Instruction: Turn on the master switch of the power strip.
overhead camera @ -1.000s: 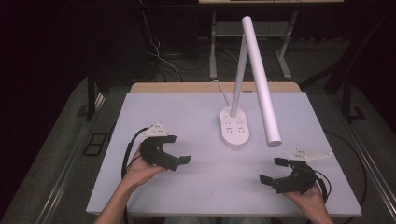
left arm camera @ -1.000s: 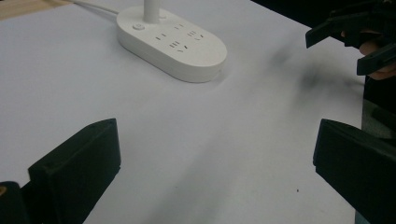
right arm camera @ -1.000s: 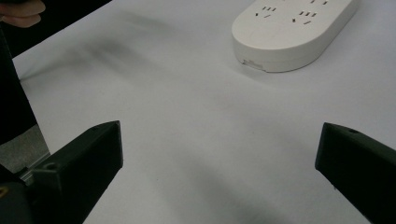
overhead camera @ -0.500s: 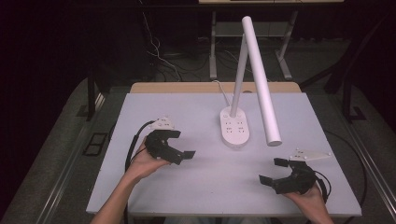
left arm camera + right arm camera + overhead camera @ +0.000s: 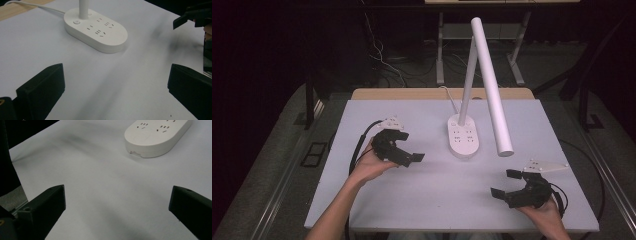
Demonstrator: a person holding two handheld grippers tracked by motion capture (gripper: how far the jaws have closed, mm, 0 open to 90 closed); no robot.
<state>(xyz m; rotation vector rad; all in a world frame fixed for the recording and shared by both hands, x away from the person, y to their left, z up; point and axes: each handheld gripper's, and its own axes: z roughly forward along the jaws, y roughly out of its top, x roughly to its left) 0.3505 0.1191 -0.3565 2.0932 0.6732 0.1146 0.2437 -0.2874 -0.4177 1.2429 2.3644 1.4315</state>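
Observation:
A white desk lamp stands mid-table on an oval base (image 5: 463, 136) with sockets on top, and its long white tube head (image 5: 492, 95) slants down to the right. My left gripper (image 5: 408, 146) is held just left of the base, open and holding nothing. Its own view looks past its jaws (image 5: 115, 75) at the lamp base (image 5: 96, 31), with the other gripper (image 5: 192, 15) at the top right. My right gripper (image 5: 504, 183) rests near the table's front right corner, open and holding nothing. In its view (image 5: 117, 195) the lamp base (image 5: 157, 135) lies ahead to the right.
The pale grey tabletop (image 5: 422, 200) has a wooden strip along its far edge (image 5: 412, 94). The lamp's white cord (image 5: 37, 6) runs off toward that edge. Black cables trail from both grippers. A dark floor with desk legs and wires lies beyond the table.
My left gripper has moved away from the person and slightly right, closer to the lamp base. The right gripper has stayed in place.

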